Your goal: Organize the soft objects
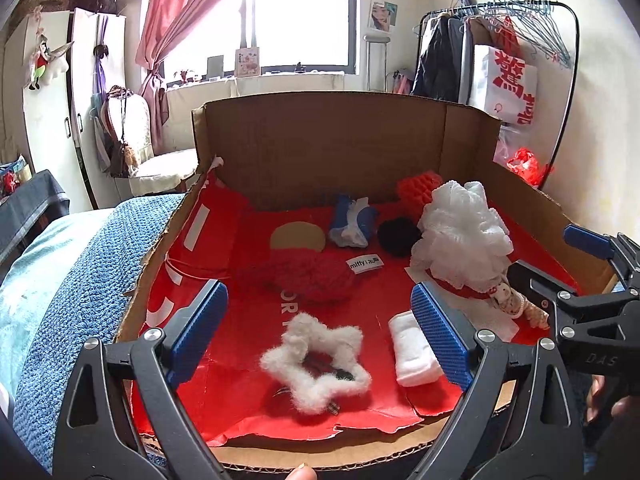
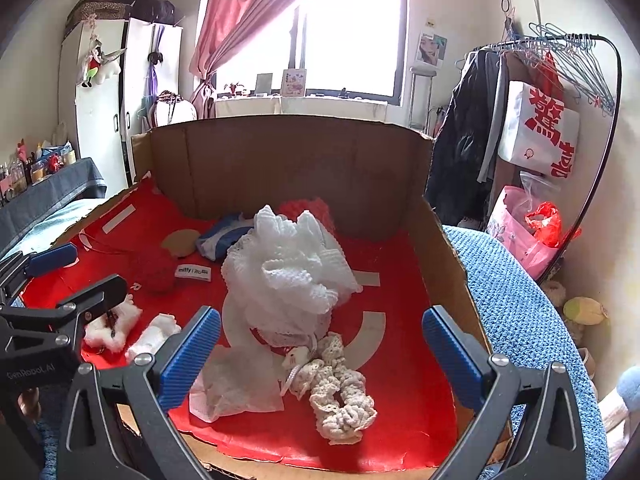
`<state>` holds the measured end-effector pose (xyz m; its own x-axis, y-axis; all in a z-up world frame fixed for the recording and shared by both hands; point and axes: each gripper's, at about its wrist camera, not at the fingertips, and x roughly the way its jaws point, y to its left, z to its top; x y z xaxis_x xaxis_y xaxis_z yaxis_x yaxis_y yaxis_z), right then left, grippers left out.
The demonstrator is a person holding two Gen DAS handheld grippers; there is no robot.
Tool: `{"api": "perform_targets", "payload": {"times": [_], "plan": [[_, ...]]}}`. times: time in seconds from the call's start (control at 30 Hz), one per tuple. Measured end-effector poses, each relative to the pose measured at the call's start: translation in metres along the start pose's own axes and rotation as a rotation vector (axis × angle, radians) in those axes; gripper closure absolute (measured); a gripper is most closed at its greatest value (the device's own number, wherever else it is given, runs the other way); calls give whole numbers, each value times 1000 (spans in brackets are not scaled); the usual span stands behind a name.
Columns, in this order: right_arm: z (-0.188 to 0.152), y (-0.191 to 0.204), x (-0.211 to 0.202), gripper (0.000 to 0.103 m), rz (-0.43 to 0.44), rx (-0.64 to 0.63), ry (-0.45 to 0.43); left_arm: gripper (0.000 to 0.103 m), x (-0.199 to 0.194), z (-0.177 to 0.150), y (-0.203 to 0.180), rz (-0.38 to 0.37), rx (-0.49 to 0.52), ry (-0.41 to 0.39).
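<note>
A cardboard box (image 1: 320, 140) lined with red paper holds soft things. In the left wrist view a white fluffy star ring (image 1: 316, 364) lies between my open left gripper's (image 1: 320, 332) fingers, a folded white cloth (image 1: 414, 350) beside the right pad. A red knit piece (image 1: 312, 276), a blue-white bundle (image 1: 352, 222), a black pom (image 1: 400, 236), an orange sponge (image 1: 420, 188) and a white mesh puff (image 1: 460, 232) lie farther in. In the right wrist view my open right gripper (image 2: 320, 354) hovers over a cream crochet scrunchie (image 2: 336, 388), a white tissue (image 2: 236, 384) and the puff (image 2: 288, 268).
A blue towel (image 1: 80, 280) covers the bed around the box (image 2: 288, 168). A clothes rack with hangers (image 2: 560, 64) and bags (image 2: 524, 232) stands right. A wardrobe (image 1: 52, 100), chair (image 1: 136, 144) and window with pink curtain (image 1: 192, 12) are behind.
</note>
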<state>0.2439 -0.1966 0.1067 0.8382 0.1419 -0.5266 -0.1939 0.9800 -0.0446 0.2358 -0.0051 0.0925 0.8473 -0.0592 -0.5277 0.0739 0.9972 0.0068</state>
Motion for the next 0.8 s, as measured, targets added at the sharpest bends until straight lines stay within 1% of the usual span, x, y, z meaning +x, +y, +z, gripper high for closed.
{"api": "perform_targets", "payload": {"times": [0.8], "plan": [[-2, -1, 1, 0, -12, 12, 8, 9, -2, -2, 3, -8, 13, 6]]}}
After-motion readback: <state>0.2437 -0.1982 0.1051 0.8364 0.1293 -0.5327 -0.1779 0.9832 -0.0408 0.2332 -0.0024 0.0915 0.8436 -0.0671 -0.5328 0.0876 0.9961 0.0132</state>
